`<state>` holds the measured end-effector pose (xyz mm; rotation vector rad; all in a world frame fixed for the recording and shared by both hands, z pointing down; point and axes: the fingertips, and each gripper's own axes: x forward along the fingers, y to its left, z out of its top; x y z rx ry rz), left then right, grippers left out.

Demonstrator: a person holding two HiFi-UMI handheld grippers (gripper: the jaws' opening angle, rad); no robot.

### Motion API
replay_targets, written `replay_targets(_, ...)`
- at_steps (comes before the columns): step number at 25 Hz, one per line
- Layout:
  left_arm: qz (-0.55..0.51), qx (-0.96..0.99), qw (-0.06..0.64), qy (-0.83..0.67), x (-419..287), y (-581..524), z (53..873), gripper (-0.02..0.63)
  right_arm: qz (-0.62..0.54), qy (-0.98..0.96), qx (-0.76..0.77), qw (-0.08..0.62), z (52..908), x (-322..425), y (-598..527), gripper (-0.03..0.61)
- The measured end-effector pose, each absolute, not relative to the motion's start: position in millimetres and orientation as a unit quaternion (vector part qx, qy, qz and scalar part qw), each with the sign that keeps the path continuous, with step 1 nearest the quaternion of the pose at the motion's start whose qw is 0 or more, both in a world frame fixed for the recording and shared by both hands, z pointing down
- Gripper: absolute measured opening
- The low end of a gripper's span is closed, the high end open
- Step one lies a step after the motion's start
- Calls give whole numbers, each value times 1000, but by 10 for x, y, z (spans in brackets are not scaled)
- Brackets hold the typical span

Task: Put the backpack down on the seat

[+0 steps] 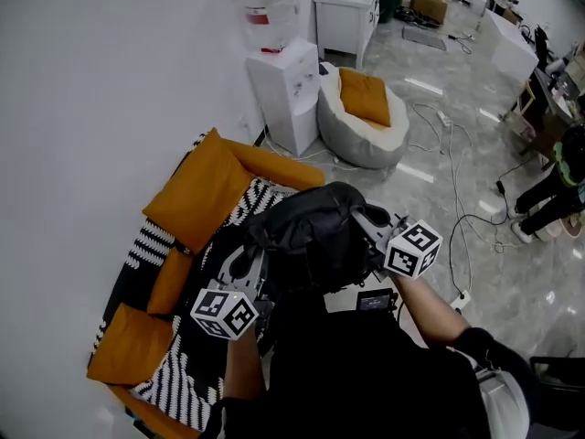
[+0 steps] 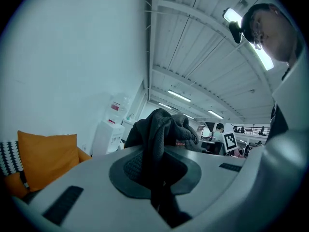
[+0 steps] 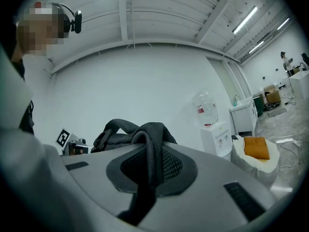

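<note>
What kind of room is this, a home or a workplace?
Probably a lounge corner of a big open workplace: an orange-cushioned sofa with black-and-white striped fabric, a white water dispenser and a grey beanbag stand by the wall, while cables trail over the polished grey floor near white desks.

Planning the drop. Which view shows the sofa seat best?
The head view: the striped sofa seat shows past the backpack. The left gripper view catches only its orange cushion; the right gripper view, nothing.
</note>
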<state>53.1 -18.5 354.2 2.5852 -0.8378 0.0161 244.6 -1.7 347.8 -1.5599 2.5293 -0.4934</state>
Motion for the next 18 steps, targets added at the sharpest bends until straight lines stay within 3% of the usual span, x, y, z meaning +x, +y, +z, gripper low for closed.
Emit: replay_targets(18, -4, 874, 231, -428, -225, -1724, 3821, 41, -179, 907, -380, 6, 3749, 1653, -2030, 46)
